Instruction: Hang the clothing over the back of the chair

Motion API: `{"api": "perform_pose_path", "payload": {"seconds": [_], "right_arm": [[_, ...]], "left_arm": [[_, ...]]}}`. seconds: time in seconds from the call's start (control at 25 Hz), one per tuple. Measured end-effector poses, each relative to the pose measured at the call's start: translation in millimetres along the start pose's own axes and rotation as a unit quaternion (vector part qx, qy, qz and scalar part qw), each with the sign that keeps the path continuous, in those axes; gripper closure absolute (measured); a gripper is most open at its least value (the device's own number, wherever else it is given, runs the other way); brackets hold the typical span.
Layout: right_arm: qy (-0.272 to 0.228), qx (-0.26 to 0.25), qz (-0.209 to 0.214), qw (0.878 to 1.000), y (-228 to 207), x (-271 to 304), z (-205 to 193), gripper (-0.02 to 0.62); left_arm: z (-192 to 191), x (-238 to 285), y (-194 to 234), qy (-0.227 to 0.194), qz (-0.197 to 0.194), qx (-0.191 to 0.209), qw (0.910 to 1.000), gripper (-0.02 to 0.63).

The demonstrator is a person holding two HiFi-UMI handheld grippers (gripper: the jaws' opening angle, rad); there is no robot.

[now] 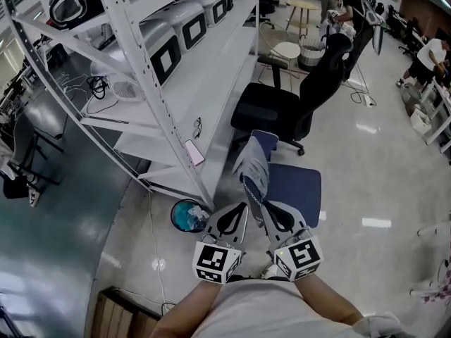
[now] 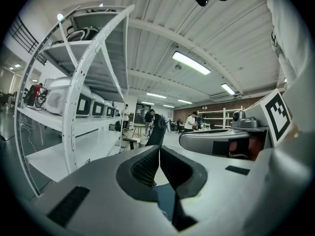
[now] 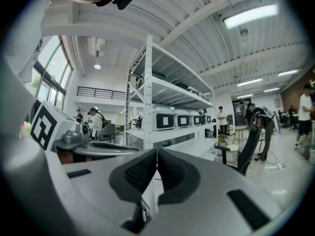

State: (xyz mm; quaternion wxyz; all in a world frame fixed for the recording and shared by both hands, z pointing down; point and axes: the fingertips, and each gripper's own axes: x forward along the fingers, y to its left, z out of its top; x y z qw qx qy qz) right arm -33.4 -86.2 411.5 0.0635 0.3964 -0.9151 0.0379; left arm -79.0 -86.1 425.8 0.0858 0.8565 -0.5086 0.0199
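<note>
A tall white shelving rack (image 1: 176, 97) fills the left of the scene and runs from near to far, with white boxes with dark fronts lined along its shelves. To its right, on the glossy pale floor, a black office chair (image 1: 282, 111) stands at the far side. Nearer is a blue chair (image 1: 296, 185), its seat towards the right and its back towards the rack.

The clothing (image 1: 252, 166) – grey, with a checked patch at its near end – stands up in a narrow fold right at the blue chair's back. Whether it already rests on the back cannot be made out.

The garment's near edge runs down to the two tools, which sit side by side just in front of the person. The left gripper (image 1: 245, 206) is clenched tight, with dark cloth showing under its pads. The right gripper (image 1: 266, 206) is clamped too – pale patterned fabric hangs below its closed jaws.

A small round teal bin (image 1: 187, 215) sits on the floor at the rack's near foot, left of the grippers.
</note>
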Motion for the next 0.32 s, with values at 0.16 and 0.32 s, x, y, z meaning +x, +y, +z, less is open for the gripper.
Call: {"api": "perform_pose_path", "payload": {"seconds": [0.16,0.32], "right_arm": [[-0.002,0.0,0.003,1.0,-3.5,1.8,0.4,0.578],[-0.001,-0.001,0.006,1.0,-6.6,4.6,-2.0,0.577]], "left_arm": [[0.8,2.4,3.2,0.0,0.007,0.0,1.0,0.594],[-1.0,6.3,4.0,0.001,0.008,0.0,1.0,0.594]]}}
